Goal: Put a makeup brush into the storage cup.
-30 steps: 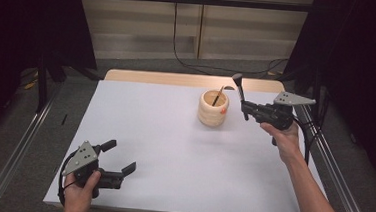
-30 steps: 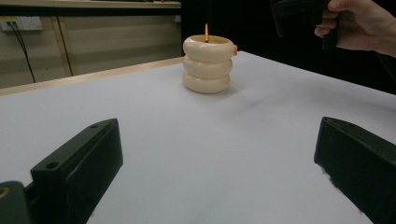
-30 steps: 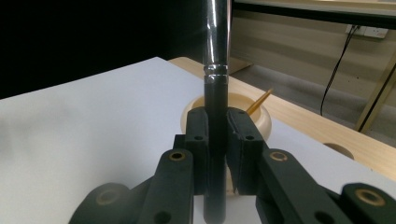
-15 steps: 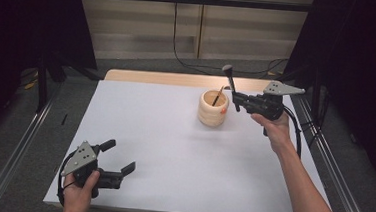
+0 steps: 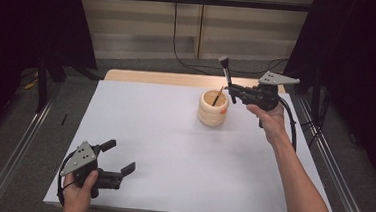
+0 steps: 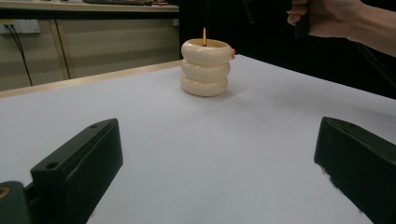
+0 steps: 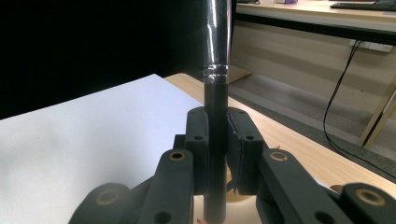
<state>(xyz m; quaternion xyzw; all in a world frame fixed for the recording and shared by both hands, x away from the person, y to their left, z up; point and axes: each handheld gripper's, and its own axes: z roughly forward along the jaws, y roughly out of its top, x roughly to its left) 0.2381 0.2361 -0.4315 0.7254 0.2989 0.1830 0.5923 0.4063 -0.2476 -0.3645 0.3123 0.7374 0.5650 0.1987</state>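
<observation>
Carried inward from the table's right side, the makeup brush (image 5: pixel 225 73) now stands upright right over the far-right rim of the cream ringed holder (image 5: pixel 213 108), where a second ago it hung well to the holder's right. Its bristle head points up and its dark handle points down, which suits lowering it handle-first into the cup. The right gripper (image 5: pixel 235 93) has its jaws closed tight on the handle; in the right gripper view the pads (image 7: pixel 198 154) clamp the shaft (image 7: pixel 215 140) from both sides, so the brush stays vertical. Inside the holder a thin orange-tipped stick (image 5: pixel 218 95) already leans, so the brush probably has to go in beside it. Well apart from the holder, at the near-left corner of the white table (image 5: pixel 163 149), the left gripper (image 5: pixel 119 161) rests with its jaws wide apart and nothing between them, seemingly parked out of the way.
</observation>
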